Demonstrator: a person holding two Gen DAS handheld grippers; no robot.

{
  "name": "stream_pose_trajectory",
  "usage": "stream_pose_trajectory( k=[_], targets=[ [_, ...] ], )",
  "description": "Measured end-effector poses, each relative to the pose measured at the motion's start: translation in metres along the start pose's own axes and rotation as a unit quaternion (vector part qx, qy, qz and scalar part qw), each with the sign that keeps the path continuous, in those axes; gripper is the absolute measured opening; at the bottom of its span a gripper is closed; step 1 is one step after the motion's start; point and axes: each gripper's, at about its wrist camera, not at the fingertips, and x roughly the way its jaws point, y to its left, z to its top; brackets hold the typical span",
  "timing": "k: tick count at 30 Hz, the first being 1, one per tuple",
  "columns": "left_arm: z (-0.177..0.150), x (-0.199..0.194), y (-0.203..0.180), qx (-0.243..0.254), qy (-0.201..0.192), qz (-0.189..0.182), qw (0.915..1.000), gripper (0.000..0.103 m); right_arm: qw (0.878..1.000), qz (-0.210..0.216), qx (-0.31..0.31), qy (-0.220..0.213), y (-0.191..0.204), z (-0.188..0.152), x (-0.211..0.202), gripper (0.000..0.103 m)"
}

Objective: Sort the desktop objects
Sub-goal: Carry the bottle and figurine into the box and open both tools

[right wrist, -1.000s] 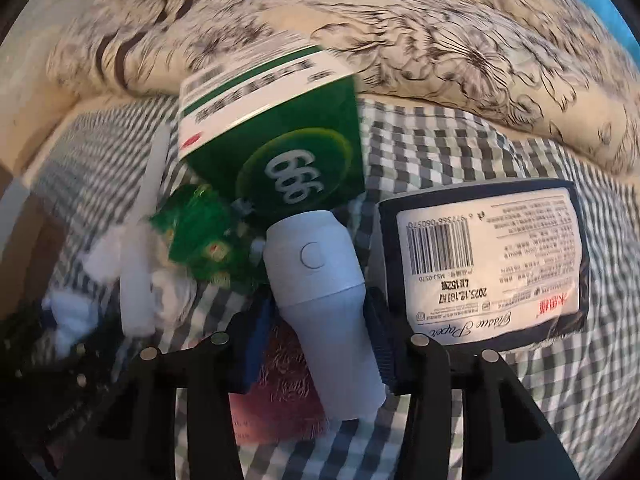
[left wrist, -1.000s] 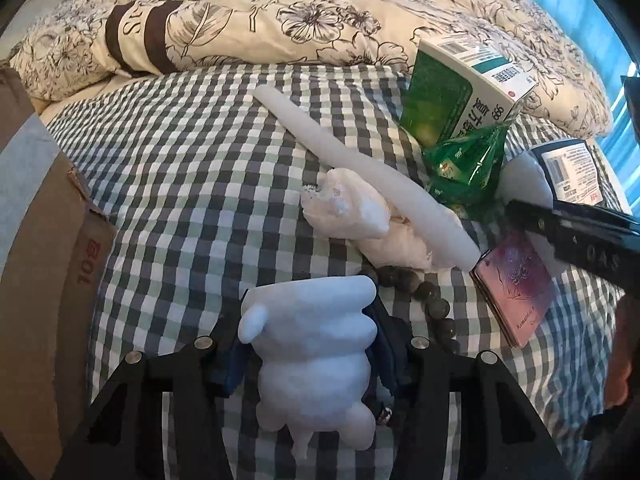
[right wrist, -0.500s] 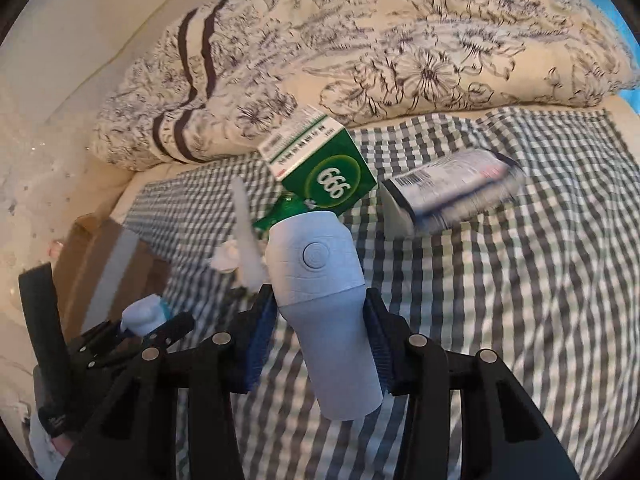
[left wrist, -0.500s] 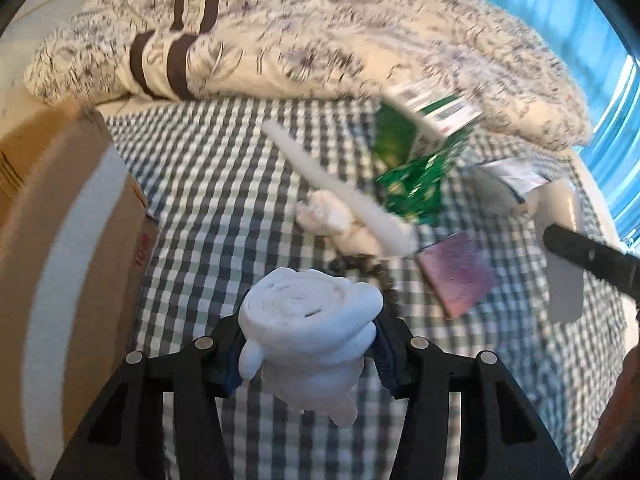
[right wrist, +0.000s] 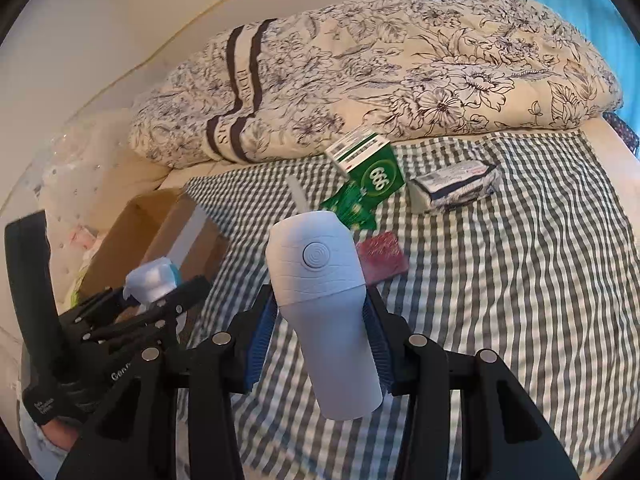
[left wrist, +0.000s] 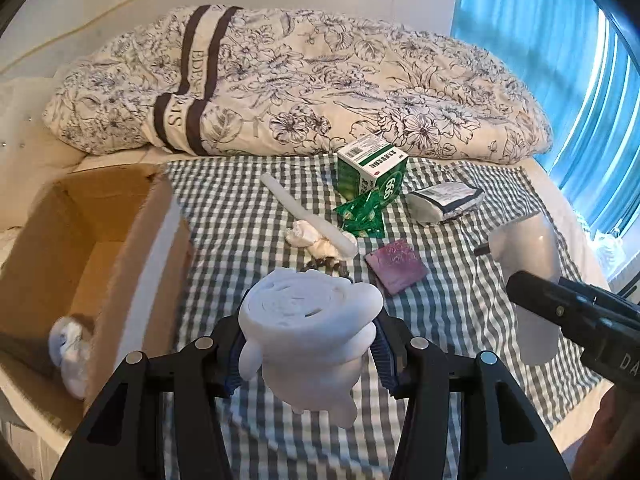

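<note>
Both grippers have risen well above the checked bedspread [left wrist: 248,208] since a second ago, each carrying its object up and away from the pile, so the whole bed now shows. At the left edge of the bed an open brown cardboard box [left wrist: 96,240] stands with a white and blue item lying blurred in its near corner. Just right of the box, the left gripper [left wrist: 308,356] clenches a white moulded plastic figure [left wrist: 308,328], held in the air above the near part of the bedspread. Beyond it, around the middle of the bedspread, lie a long white tube [left wrist: 304,216], a crumpled white wad [left wrist: 308,236], a dark bead string [left wrist: 324,264] and a purple square card [left wrist: 396,266]. Toward the far edge, a green and white carton marked 666 [left wrist: 370,170] leans over green foil sachets [left wrist: 360,216], with a dark-wrapped tissue pack [left wrist: 444,200] just to its right. At the right, the right gripper [right wrist: 320,344] grasps a pale grey cylindrical device with a round button [right wrist: 324,300], upright and clear of the bedspread. A floral quilt [left wrist: 304,80] is heaped along the far edge.
</note>
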Motion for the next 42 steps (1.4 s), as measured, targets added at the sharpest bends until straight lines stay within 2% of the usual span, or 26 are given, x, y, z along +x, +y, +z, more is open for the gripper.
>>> stream_pose_trajectory(
  k=[8, 13, 18, 23, 26, 32, 34, 35, 36, 37, 38, 42],
  targets=[
    [-0.015, -0.042, 0.039, -0.014, -0.019, 0.011, 0.9996, 0.053, 1.000, 0.020, -0.022, 0.004, 0.050, -0.015, -0.009, 0.044],
    [-0.008, -0.067, 0.087, -0.036, -0.041, 0.030, 0.9981, 0.053, 0.997, 0.044, -0.058, -0.003, 0.106, 0.005, -0.006, 0.044],
    [-0.002, -0.078, 0.143, -0.056, -0.047, 0.059, 0.9956, 0.053, 0.992, 0.099, -0.075, -0.001, 0.170, 0.035, 0.019, 0.044],
    [-0.007, -0.066, 0.201, -0.083, -0.032, 0.082, 0.9926, 0.053, 0.985, 0.142, -0.095, 0.021, 0.231, 0.057, 0.070, 0.044],
    [-0.010, -0.050, 0.226, -0.098, -0.021, 0.088, 0.9910, 0.053, 0.983, 0.152, -0.094, 0.038, 0.256, 0.064, 0.106, 0.044],
    [-0.019, -0.009, 0.261, -0.127, 0.009, 0.086, 0.9882, 0.053, 0.984, 0.147, -0.066, 0.074, 0.268, 0.065, 0.177, 0.045],
    [-0.021, 0.003, 0.268, -0.129, 0.015, 0.087, 0.9877, 0.054, 0.986, 0.134, -0.057, 0.077, 0.264, 0.065, 0.188, 0.047],
    [-0.021, 0.008, 0.269, -0.133, 0.018, 0.088, 0.9871, 0.060, 0.987, 0.129, -0.053, 0.076, 0.261, 0.065, 0.192, 0.056],
    [-0.022, 0.012, 0.270, -0.139, 0.021, 0.088, 0.9861, 0.068, 0.988, 0.129, -0.051, 0.073, 0.258, 0.065, 0.192, 0.060],
    [-0.022, 0.016, 0.273, -0.148, 0.023, 0.092, 0.9844, 0.089, 0.988, 0.130, -0.049, 0.067, 0.255, 0.066, 0.191, 0.063],
    [-0.022, 0.018, 0.273, -0.156, 0.020, 0.099, 0.9827, 0.097, 0.988, 0.131, -0.049, 0.063, 0.252, 0.067, 0.190, 0.063],
    [-0.019, 0.018, 0.268, -0.160, 0.009, 0.102, 0.9819, 0.097, 0.991, 0.118, -0.051, 0.047, 0.241, 0.074, 0.179, 0.063]
  ],
)
